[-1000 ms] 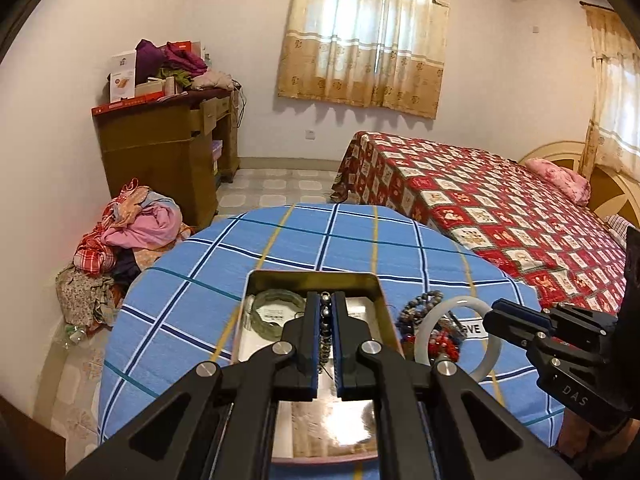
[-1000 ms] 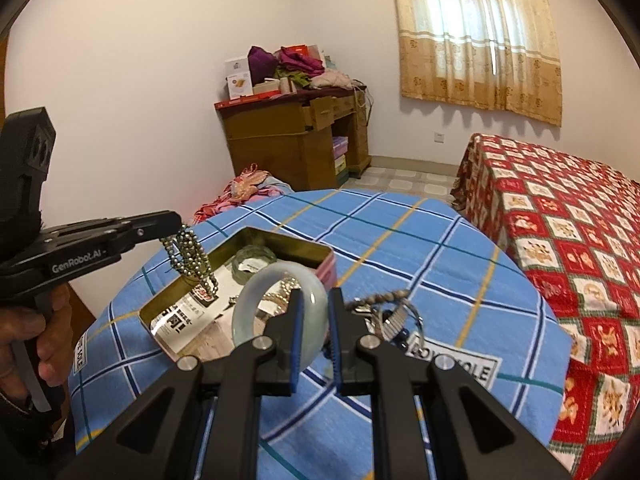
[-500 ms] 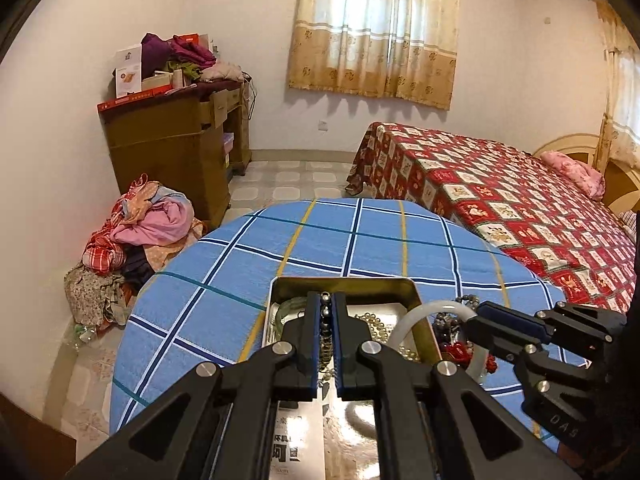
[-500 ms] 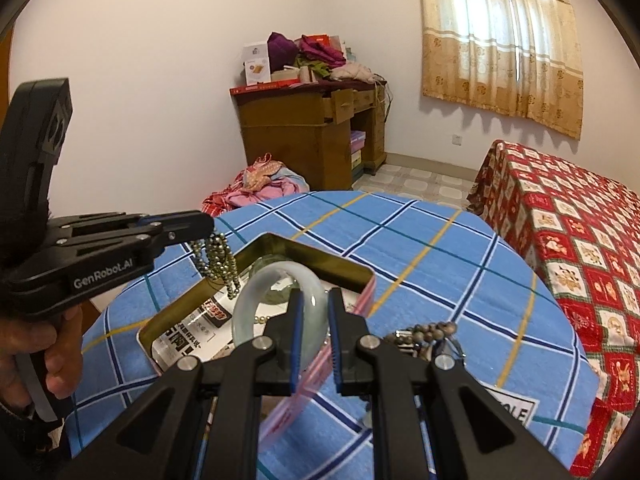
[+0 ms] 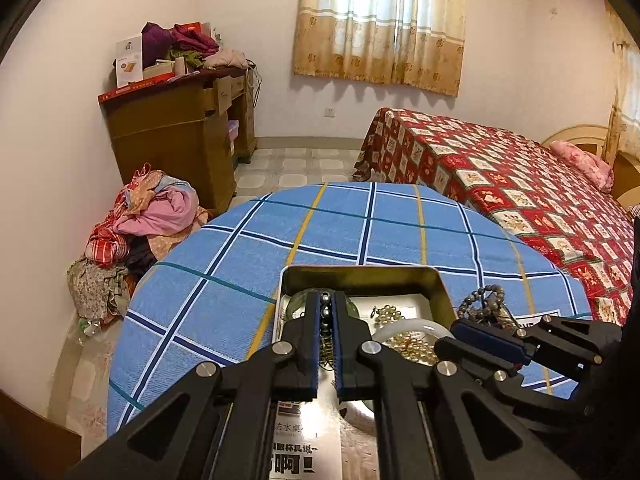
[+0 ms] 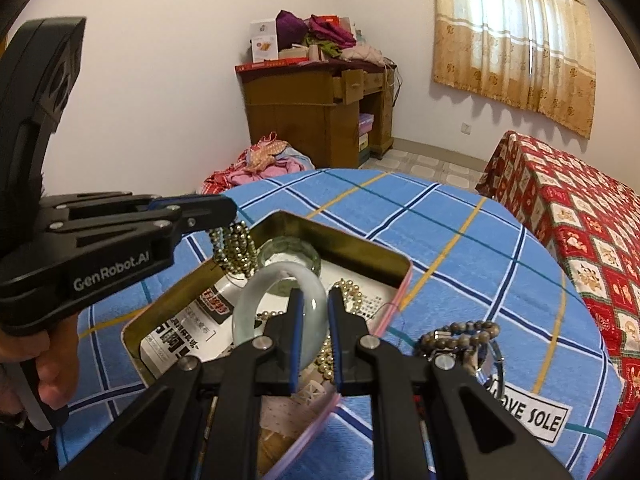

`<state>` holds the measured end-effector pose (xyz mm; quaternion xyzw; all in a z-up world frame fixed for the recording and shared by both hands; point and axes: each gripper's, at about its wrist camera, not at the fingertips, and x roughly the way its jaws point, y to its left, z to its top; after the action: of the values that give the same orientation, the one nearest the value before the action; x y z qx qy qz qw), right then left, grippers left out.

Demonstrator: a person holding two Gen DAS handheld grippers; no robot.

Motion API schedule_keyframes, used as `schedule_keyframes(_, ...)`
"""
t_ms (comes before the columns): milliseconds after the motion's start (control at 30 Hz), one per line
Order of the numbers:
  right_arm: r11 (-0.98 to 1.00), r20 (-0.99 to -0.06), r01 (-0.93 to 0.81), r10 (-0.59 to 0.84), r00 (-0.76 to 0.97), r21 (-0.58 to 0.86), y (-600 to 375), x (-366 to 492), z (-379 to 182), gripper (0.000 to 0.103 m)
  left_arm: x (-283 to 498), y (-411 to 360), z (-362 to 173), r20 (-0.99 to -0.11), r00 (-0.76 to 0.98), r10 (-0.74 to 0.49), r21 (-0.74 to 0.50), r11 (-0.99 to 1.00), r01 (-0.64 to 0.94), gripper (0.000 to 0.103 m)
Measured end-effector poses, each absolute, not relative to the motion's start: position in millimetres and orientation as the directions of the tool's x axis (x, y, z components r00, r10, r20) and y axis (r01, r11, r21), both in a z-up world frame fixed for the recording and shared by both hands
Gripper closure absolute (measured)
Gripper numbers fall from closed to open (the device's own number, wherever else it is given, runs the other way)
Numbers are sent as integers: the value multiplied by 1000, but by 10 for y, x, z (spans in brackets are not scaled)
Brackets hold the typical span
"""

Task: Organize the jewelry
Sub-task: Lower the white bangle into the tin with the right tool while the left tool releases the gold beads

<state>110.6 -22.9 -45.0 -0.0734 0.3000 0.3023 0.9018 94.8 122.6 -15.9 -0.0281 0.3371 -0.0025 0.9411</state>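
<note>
An open gold tin (image 5: 360, 276) (image 6: 340, 240) lined with printed paper sits on the blue plaid table. It holds a greenish bangle (image 6: 288, 256) and pale gold pearls (image 5: 404, 344) (image 6: 352, 292). My left gripper (image 5: 327, 300) (image 6: 224, 208) is shut on a string of dark metallic beads (image 5: 327, 312) (image 6: 234, 248), which hangs over the tin's left rim. My right gripper (image 6: 316, 296) (image 5: 444, 344) is shut on a pale jade bangle (image 6: 288, 270) (image 5: 404, 326), held upright over the middle of the tin. A brown bead bracelet (image 6: 460, 334) (image 5: 484, 296) lies right of the tin.
A white "LOVE SOLE" label (image 6: 528, 412) lies on the cloth at the front right. Beyond the round table (image 5: 320, 232) are a red patterned bed (image 5: 500, 184), a wooden desk (image 5: 176, 136) piled with things, and a heap of clothes (image 5: 140, 224) on the floor.
Both grippers have moved forward and lower over the tin. The right one carried the bangle leftwards from beside the tin to above its middle. Both grips are unchanged.
</note>
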Motion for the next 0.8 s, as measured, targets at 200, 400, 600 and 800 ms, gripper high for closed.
schedule_keyframes(200,809,-601,-586,492,630,47,-182,1107,-521,89,995,1244,-241,-652,758,-19,-48,999,-17,99)
schedule_keyframes(400,813,-609,-581,485,627,49,-161,1143,-562,89,1029,1250,-330,-669,743,-15,-45,999,-20,99)
schedule_keyframes(600,818,-618,-573,477,626,51,-139,1169,-611,89,1059,1264,-390,-683,730,-12,-41,999,-22,99)
schedule_keyframes(800,818,-617,-573,475,627,48,-123,1186,-623,89,1079,1269,-446,-694,720,-8,-36,999,-24,99)
